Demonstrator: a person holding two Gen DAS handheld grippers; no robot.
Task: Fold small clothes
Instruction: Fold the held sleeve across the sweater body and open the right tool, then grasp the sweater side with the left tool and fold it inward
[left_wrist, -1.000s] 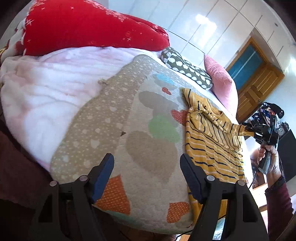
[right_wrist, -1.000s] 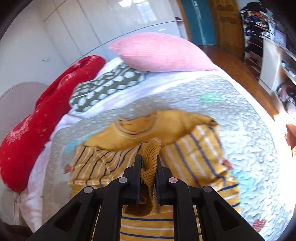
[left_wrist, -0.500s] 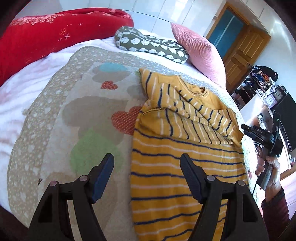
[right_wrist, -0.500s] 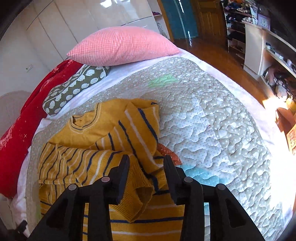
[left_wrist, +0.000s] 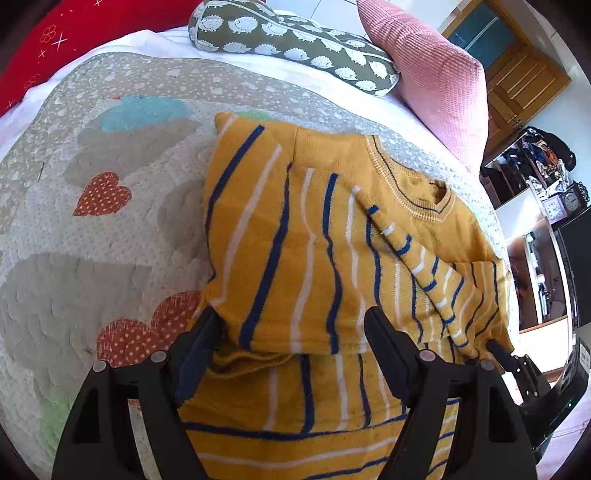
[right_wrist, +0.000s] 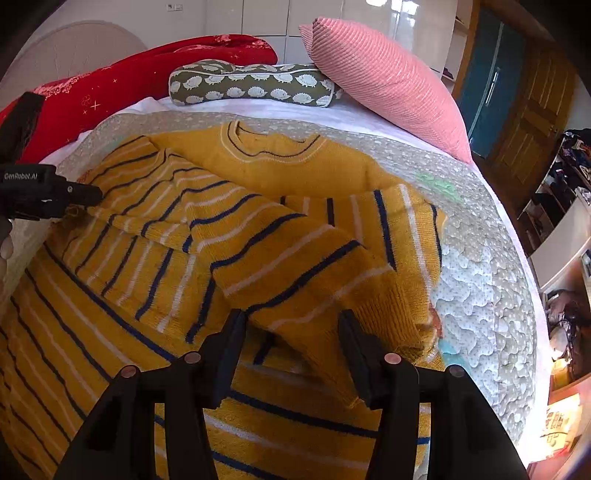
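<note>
A small mustard-yellow sweater (left_wrist: 325, 258) with blue and white stripes lies on the quilted bed cover, collar toward the pillows. Both sleeves are folded across its chest. It also shows in the right wrist view (right_wrist: 229, 236). My left gripper (left_wrist: 293, 332) is open and empty, its fingers straddling the folded left sleeve just above the cloth. My right gripper (right_wrist: 291, 336) is open and empty, hovering over the folded right sleeve cuff. The left gripper's tip shows at the left edge of the right wrist view (right_wrist: 55, 197). The right gripper's tip shows at the lower right of the left wrist view (left_wrist: 517, 363).
The quilt (left_wrist: 92, 192) with heart patches covers the bed. A hedgehog-print bolster (right_wrist: 251, 85), a pink pillow (right_wrist: 384, 81) and a red blanket (right_wrist: 122, 92) lie at the head. Shelves (right_wrist: 561, 206) and a wooden door stand to the right, past the bed edge.
My right gripper has let go of the sleeve cuff and opened; the sleeve now lies across the chest. My left gripper moved from the bare quilt onto the sweater.
</note>
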